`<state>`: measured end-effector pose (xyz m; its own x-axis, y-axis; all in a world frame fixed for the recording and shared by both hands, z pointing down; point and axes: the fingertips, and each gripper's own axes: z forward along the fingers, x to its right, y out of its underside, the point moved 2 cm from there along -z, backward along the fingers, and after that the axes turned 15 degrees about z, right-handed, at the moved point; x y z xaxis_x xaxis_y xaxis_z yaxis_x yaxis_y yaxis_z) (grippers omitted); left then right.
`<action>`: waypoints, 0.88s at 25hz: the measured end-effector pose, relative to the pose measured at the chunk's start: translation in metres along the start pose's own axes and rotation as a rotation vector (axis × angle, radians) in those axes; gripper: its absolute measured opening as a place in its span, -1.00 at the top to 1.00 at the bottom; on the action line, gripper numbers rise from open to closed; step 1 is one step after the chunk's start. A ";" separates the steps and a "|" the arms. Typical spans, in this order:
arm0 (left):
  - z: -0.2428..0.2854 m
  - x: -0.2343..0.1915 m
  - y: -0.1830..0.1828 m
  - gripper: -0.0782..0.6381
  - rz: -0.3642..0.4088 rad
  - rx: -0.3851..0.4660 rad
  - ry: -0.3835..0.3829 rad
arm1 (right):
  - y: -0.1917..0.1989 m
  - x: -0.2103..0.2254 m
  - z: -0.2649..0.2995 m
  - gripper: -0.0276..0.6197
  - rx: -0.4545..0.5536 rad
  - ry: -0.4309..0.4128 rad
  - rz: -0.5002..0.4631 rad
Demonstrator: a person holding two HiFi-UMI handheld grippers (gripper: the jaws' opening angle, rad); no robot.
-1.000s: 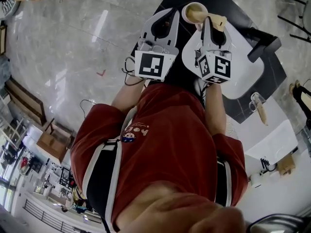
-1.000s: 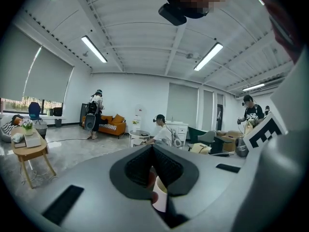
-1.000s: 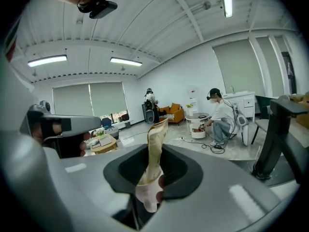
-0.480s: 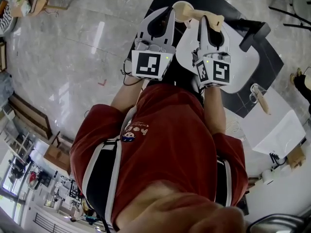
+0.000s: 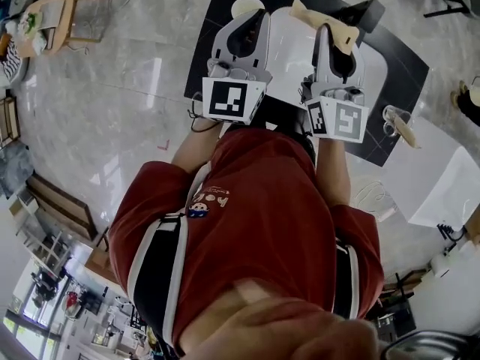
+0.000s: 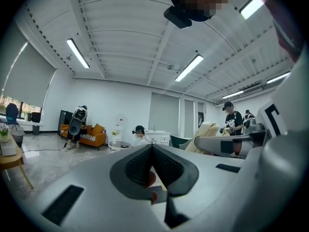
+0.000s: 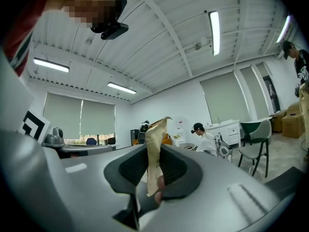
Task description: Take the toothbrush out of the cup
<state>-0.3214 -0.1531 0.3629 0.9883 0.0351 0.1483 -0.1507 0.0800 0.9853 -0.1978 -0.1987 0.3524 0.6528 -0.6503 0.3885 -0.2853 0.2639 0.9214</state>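
My right gripper [image 5: 331, 30] is shut on a tan wooden toothbrush [image 5: 315, 17], which sticks out past both sides of its jaws. In the right gripper view the toothbrush [image 7: 155, 139] stands upright between the dark pads of the right gripper [image 7: 153, 151], up in the air. A pale round cup [image 5: 246, 6] shows just beyond the tips of my left gripper [image 5: 259, 15]; the toothbrush is clear of it. The left gripper [image 6: 152, 146] is shut with nothing between its jaws. Both grippers point level over the white tabletop [image 5: 289, 47].
The white tabletop stands on a black floor mat [image 5: 397, 58]. At the right, a clear glass [image 5: 393, 118] with another wooden brush sits on a second white table [image 5: 435, 178]. A black stand [image 5: 360, 12] is behind the toothbrush. People and furniture are far off in the room.
The right gripper has lifted the toothbrush up and away from the cup, where its end was a second ago. Both grippers have risen, and the cup now lies by the left gripper's tips.
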 end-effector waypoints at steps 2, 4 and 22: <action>0.005 0.013 -0.006 0.76 0.003 0.015 0.027 | -0.008 0.009 -0.011 0.68 0.020 0.026 -0.006; 0.011 0.033 -0.012 0.76 0.014 0.030 0.062 | -0.017 0.024 -0.027 0.68 0.043 0.058 -0.010; 0.066 0.258 -0.071 0.76 0.087 0.135 0.439 | -0.121 0.184 -0.210 0.68 0.273 0.453 -0.056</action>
<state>-0.0546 -0.2157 0.3370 0.8649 0.4561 0.2098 -0.1994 -0.0714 0.9773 0.1045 -0.2003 0.3153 0.8930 -0.2690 0.3607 -0.3736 0.0033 0.9276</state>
